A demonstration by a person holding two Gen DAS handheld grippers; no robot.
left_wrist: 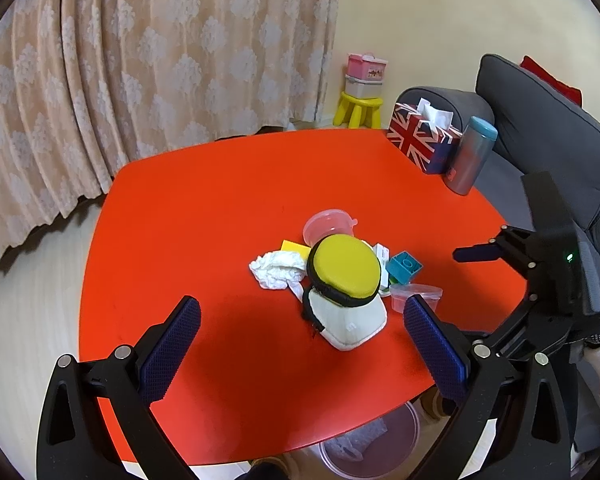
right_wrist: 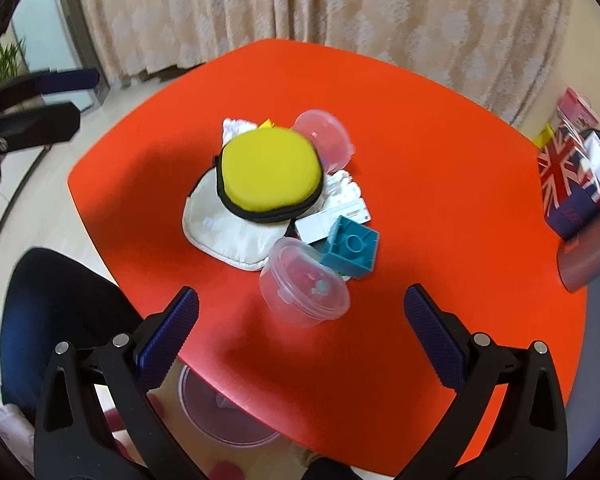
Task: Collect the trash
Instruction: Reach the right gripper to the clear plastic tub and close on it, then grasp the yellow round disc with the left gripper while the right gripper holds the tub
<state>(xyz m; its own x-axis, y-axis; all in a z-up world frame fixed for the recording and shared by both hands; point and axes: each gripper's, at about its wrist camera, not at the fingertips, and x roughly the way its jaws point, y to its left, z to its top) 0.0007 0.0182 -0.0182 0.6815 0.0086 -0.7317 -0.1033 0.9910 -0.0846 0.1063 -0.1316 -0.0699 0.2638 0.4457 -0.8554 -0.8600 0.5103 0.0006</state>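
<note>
Both grippers hang above the red table (left_wrist: pixel 188 208) with nothing in them. The left gripper (left_wrist: pixel 302 340) has its jaws wide apart, and so does the right gripper (right_wrist: pixel 300 328), maybe to fit round something. The trash sits in a heap mid-table: a soft crumpled tissue (left_wrist: pixel 276 270), see-through plastic cups (right_wrist: pixel 304 288), under a round yellow zip pouch (right_wrist: pixel 270 172). A clear bin (right_wrist: pixel 216 416) waits below the table edge

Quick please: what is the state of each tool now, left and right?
Left tool: open, holding nothing, above the red table.
Right tool: open, holding nothing.
</note>
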